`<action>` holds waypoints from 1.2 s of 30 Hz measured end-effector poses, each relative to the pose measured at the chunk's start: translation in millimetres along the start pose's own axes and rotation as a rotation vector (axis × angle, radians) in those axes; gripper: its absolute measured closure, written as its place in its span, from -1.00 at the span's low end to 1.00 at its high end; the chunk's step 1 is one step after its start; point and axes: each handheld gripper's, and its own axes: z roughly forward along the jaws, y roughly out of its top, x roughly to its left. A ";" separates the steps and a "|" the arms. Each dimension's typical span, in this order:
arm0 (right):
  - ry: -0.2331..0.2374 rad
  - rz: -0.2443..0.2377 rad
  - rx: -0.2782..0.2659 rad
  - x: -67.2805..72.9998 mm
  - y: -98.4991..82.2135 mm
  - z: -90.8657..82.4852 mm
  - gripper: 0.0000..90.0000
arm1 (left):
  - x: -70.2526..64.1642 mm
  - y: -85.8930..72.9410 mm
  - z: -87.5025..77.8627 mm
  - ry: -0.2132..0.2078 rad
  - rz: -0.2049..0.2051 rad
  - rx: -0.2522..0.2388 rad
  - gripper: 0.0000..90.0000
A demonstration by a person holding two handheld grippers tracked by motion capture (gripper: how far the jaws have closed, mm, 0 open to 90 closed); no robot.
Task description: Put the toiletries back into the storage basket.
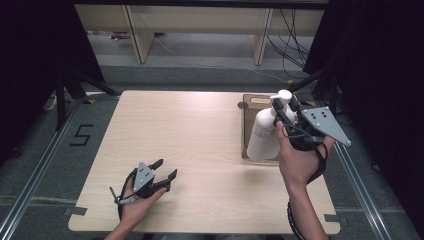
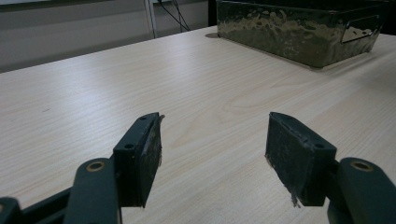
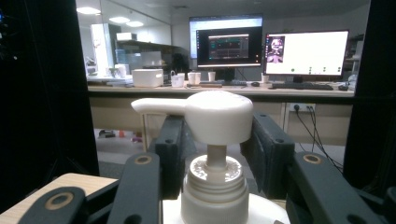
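The right gripper (image 1: 286, 116) grips a white pump bottle (image 1: 261, 134) at its neck, lifted above the brown tray (image 1: 246, 120) at the desk's (image 1: 190, 135) far right; the bottle hides most of the tray. The left gripper (image 1: 165, 169) rests near left, jaws apart and empty.

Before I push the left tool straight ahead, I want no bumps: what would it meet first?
Probably nothing close: bare table lies ahead of the open left tool. The dark tray sits farther off, right of its line.
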 end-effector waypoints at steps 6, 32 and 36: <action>-0.003 0.010 -0.009 1.2 4.1 5.5 0.35 | 0.0 0.0 0.0 0.000 -0.001 -0.001 -0.21; -0.050 0.017 0.011 -4.1 -0.7 38.4 0.35 | 0.4 -0.1 -0.1 -0.002 -0.004 -0.003 -0.21; -0.055 0.025 0.018 -4.9 -2.1 42.1 0.35 | 0.4 -0.1 -0.1 -0.002 -0.003 -0.003 -0.21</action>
